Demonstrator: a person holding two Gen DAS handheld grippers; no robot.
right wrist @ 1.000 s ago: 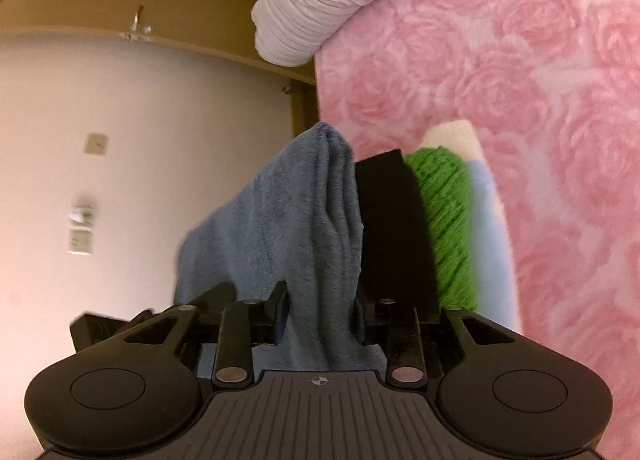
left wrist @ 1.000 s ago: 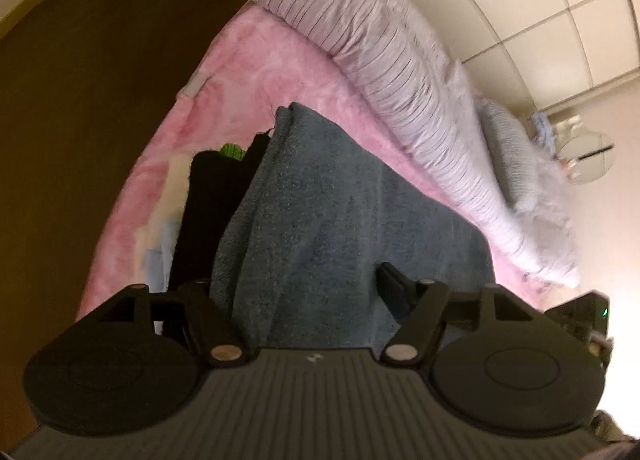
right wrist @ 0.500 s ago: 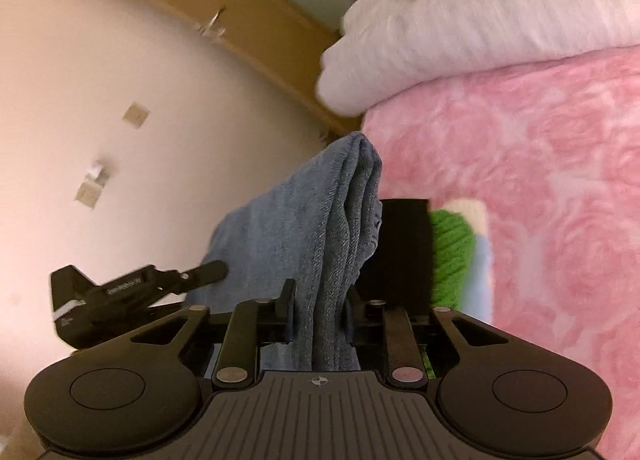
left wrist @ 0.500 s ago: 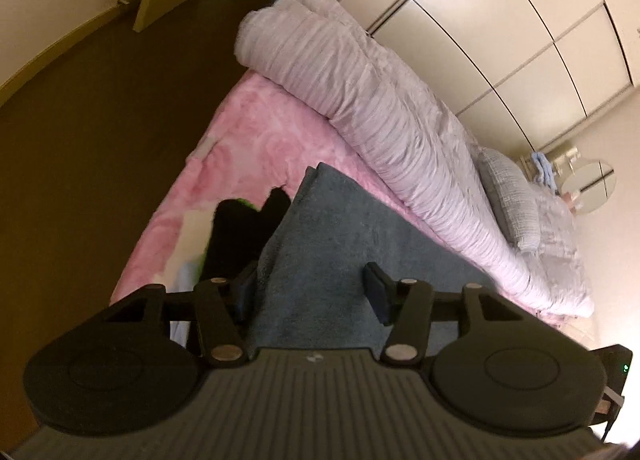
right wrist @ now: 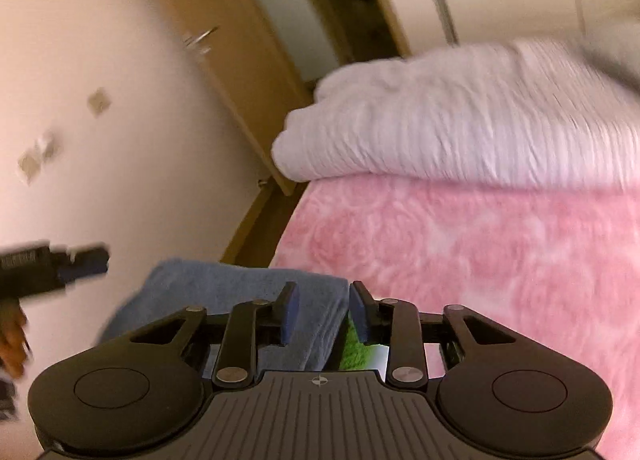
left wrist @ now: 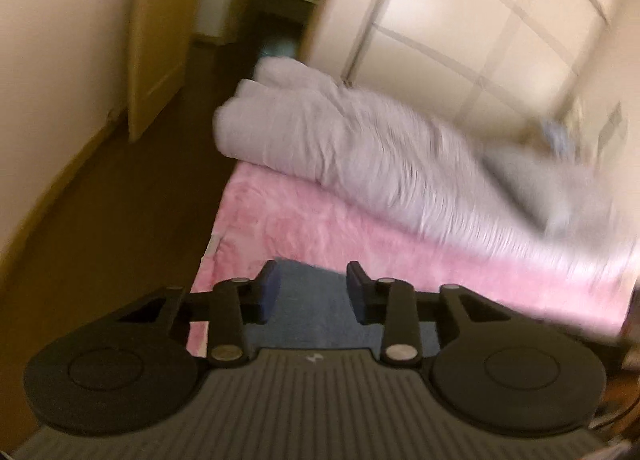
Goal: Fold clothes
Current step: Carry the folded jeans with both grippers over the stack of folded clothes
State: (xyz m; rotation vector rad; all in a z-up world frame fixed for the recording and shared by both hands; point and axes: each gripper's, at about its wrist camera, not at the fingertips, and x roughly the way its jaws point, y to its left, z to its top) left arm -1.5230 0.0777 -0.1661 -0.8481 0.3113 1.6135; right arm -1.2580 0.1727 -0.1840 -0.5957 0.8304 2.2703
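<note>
**Blue towel laid down, both grippers open above it**

Although both views are smeared by motion, the nearest things read clearly enough. Closest to the left wrist camera, the left gripper [left wrist: 311, 287] stands with its jaws spread and nothing between them; the folded blue terry towel [left wrist: 308, 300] lies under the gap, not pinched. The right gripper [right wrist: 323, 310] is likewise parted and empty, with the same towel [right wrist: 240, 292] below and to its left side. Such open jaws over a flat-lying cloth suggest, as a judgement, that the towel is meant to rest where it is.

Just beside the towel, under the right gripper, a bright green knitted garment [right wrist: 354, 348] peeks out, so the towel seems to sit on or against a pile of folded pieces; how many lie there cannot be told.

Beyond the towel spreads the pink rose-patterned fleece blanket [right wrist: 480, 252] covering the bed, which serves as the folding surface. Farther from the towel, a rolled white striped duvet [left wrist: 360, 147] lies along the bed's far side, probably pushed back to leave room. Behind that stand the cream wardrobe doors [left wrist: 460, 27].
</note>
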